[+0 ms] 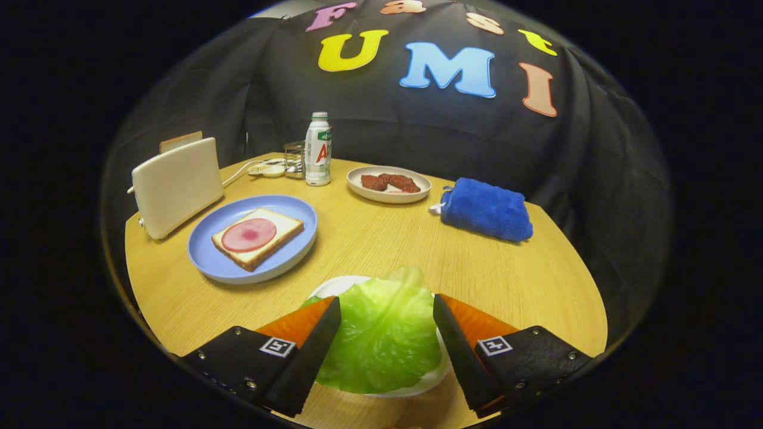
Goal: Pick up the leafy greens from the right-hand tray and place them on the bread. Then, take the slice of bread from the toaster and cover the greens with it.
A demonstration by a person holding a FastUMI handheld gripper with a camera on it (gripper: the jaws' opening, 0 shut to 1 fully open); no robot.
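A green lettuce leaf (384, 333) lies on a white tray (334, 287) close under my gripper (386, 300). The gripper is open, with one finger on each side of the leaf and the leaf spanning the gap between them; whether the pads touch it is unclear. Beyond the fingers to the left, a slice of bread (271, 244) topped with a round of ham (249, 234) rests on a blue plate (208, 262). Behind that plate stands a cream toaster (176, 186) with a bread slice (180, 141) sticking up from its slot.
At the back of the round wooden table (387, 244) stand a white bottle (318, 149), a small glass jar (294, 159) and a small white dish (268, 169). A white plate of dark meat pieces (389, 183) sits mid-back, and a rolled blue towel (487, 208) lies to its right.
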